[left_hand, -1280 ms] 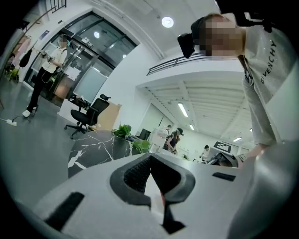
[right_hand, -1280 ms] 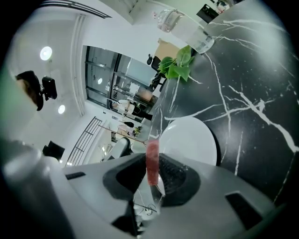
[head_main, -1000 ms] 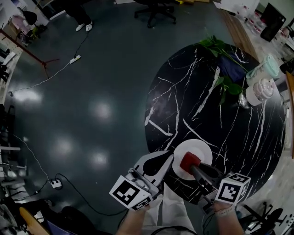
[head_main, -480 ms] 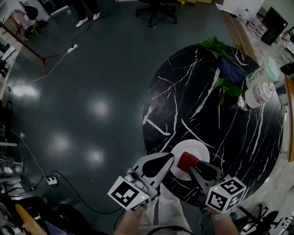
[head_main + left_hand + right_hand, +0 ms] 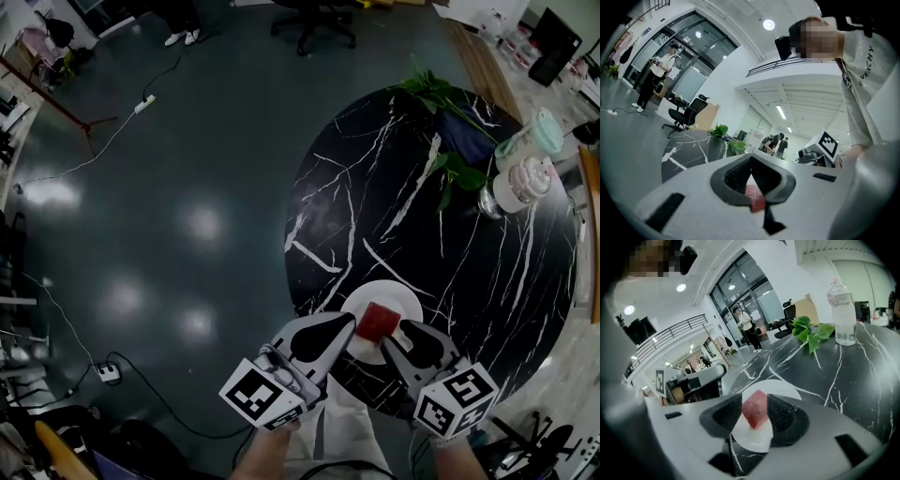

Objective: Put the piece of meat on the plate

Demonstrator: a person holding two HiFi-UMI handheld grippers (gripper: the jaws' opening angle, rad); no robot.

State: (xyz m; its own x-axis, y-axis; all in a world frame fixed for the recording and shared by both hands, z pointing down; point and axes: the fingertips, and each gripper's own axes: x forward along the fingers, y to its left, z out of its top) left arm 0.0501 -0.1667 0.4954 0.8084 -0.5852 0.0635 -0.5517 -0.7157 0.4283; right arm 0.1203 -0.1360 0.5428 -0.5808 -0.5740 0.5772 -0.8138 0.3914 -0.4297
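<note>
The piece of meat (image 5: pixel 378 321), a red cube, rests on the small white plate (image 5: pixel 405 304) near the front edge of the black marble table (image 5: pixel 422 234). My right gripper (image 5: pixel 397 335) stands just behind it, angled down. Its jaws are opening, and the meat (image 5: pixel 755 409) sits between the pads without being pressed, on the plate (image 5: pixel 780 387). My left gripper (image 5: pixel 343 325) is level at the plate's left rim, its tips together and nothing in them. In the left gripper view the meat (image 5: pixel 754 196) shows through the gap behind the closed tips (image 5: pixel 751 157).
A clear bottle (image 5: pixel 518 188), a mint-lidded jar (image 5: pixel 541 134), leafy stems (image 5: pixel 441 94) and a dark cloth (image 5: pixel 473 141) sit at the table's far side. An office chair (image 5: pixel 314 23) and floor cables with a power strip (image 5: pixel 111 374) lie off to the left.
The right gripper rolled and its jaws spread, letting go of the meat, which now lies on the plate. The left gripper kept still.
</note>
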